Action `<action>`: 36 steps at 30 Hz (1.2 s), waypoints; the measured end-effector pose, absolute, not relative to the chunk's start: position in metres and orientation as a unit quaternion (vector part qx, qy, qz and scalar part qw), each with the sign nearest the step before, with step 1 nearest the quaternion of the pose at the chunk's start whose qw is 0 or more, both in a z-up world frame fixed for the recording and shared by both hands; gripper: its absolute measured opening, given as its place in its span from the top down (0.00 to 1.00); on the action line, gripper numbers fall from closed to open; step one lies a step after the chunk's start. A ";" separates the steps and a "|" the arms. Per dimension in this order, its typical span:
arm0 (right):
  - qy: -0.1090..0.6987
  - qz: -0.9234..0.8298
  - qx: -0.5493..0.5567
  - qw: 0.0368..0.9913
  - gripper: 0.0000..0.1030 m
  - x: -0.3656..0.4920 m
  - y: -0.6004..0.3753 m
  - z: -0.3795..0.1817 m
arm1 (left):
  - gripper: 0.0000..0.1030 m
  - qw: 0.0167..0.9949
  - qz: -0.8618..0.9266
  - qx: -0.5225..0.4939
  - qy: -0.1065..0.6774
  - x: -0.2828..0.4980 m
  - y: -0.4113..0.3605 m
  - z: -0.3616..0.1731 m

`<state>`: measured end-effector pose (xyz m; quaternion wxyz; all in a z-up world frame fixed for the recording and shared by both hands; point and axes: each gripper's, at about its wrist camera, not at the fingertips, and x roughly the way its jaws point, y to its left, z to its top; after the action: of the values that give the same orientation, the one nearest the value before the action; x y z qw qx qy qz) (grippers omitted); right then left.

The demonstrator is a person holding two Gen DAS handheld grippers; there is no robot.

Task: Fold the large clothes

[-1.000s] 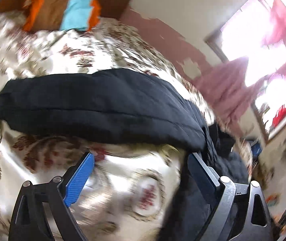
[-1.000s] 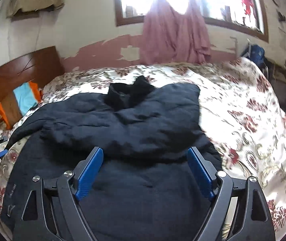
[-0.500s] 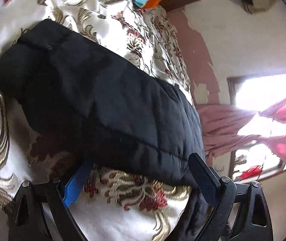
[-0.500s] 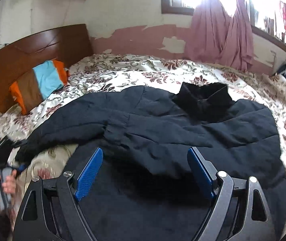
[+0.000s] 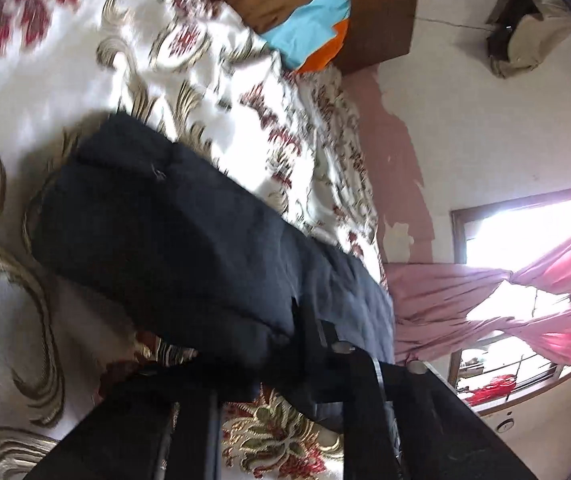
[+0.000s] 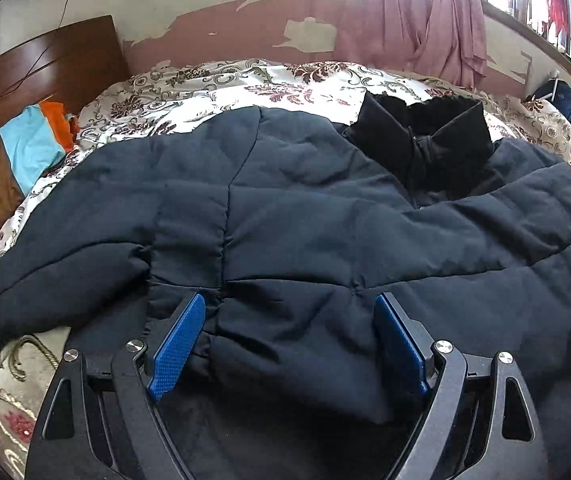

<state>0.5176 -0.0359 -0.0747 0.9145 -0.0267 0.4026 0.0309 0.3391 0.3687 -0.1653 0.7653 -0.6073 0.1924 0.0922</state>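
Note:
A large dark navy padded jacket point(image 6: 325, 216) lies spread on a floral bedspread point(image 6: 245, 84), its black collar point(image 6: 425, 148) toward the window. One sleeve point(image 5: 157, 232) stretches across the bed in the left wrist view. My left gripper point(image 5: 245, 364) has closed on the sleeve's lower edge; the fabric bulges between the black fingers point(image 5: 325, 344). My right gripper point(image 6: 285, 340) is open, its blue pads point(image 6: 177, 344) on either side of a fold of the jacket's body near the armpit seam.
A wooden headboard point(image 6: 37, 68) with an orange, brown and turquoise pillow point(image 6: 17, 160) stands at the left. A pink curtain point(image 6: 413, 16) hangs by the window point(image 5: 525, 240). A blue bag point(image 6: 561, 96) sits beyond the bed's far right edge.
My left gripper has pushed onto the sleeve and closed on it. My right gripper has moved closer over the jacket's body and stays open.

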 end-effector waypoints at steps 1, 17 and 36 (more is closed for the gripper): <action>0.402 0.028 -0.033 0.914 0.19 0.519 -0.034 -0.076 | 0.91 0.773 0.096 -0.600 0.185 0.335 0.369 -0.160; 0.357 0.084 -0.052 0.929 0.17 0.461 -0.110 -0.008 | 0.93 0.917 0.056 -0.391 0.059 0.325 0.322 -0.034; 0.341 0.045 0.107 0.933 0.17 0.421 -0.288 -0.025 | 0.93 0.987 -0.122 -0.082 0.073 0.373 0.046 0.121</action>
<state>0.4211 -0.2883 -0.0246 0.9327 0.1069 0.3414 0.0454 0.3728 0.0455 0.1212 0.9865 -0.0816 0.0725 -0.1217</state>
